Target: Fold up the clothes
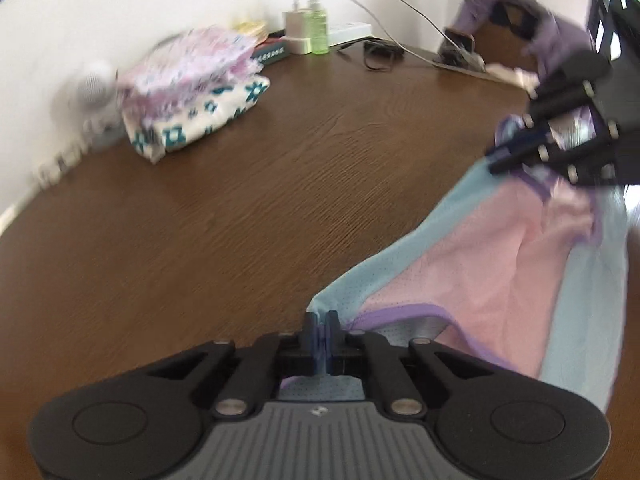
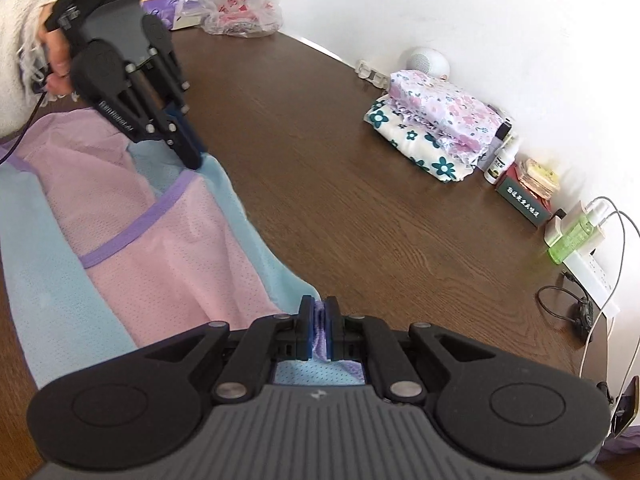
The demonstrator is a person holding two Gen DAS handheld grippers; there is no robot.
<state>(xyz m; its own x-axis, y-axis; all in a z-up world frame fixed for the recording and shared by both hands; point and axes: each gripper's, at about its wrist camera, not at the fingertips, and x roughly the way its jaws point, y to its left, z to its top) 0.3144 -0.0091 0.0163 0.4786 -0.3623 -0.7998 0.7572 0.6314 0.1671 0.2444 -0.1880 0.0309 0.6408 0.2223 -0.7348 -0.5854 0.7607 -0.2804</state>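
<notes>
Two tongs clamp one pastel garment at the table's near edge.

We hold the mesh vest [image 2: 160,248], pink panel with blue sides and purple binding, by its shoulders: left tongs [image 1: 321,326] and right tongs [image 2: 319,326] each pinch cloth. We should keep it taut and lay it flat on the wood-grain table [image 2: 360,200], clear of the folded floral stack [image 2: 436,128].

Dark wood-grain table [image 2: 360,220]; plain white wall [image 2: 480,12] behind; daylight.
</notes>
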